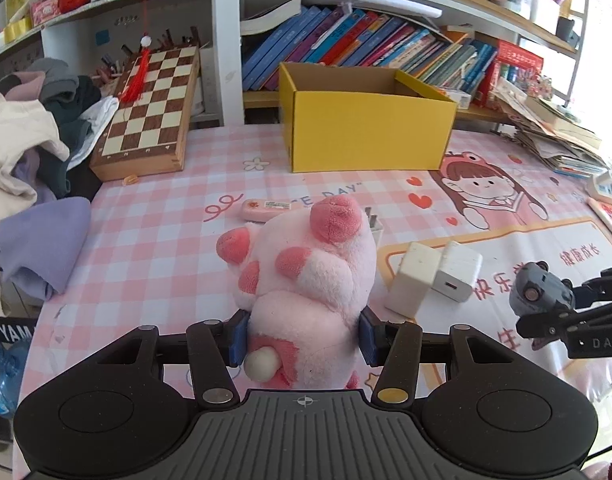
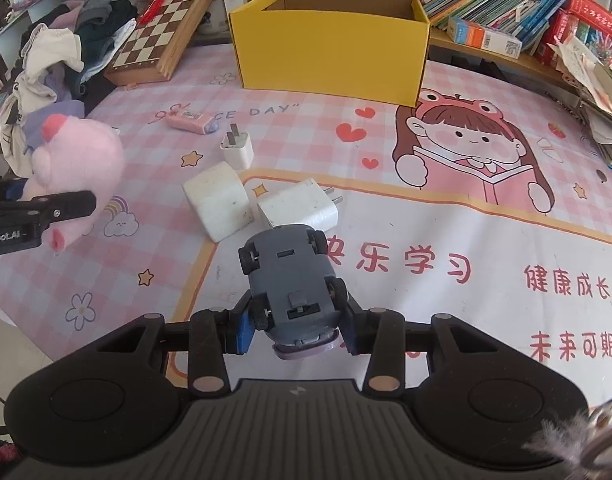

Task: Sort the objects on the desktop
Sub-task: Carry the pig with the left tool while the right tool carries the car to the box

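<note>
Bookshelves crammed with books [image 1: 366,48] backed a counter [image 1: 153,248] under a pink checked mat, where an open yellow box [image 1: 366,128] stood at 12 o'clock and a chessboard [image 1: 149,108] leaned at 10 o'clock. At 6 o'clock the left gripper [image 1: 303,338] pinched a pink plush toy [image 1: 306,276] above the mat. The right gripper [image 2: 295,328] clamped a grey toy car [image 2: 293,280] wheels-up. Three white chargers [image 2: 221,200] and a pink eraser [image 2: 187,120] lay between grippers and box
</note>
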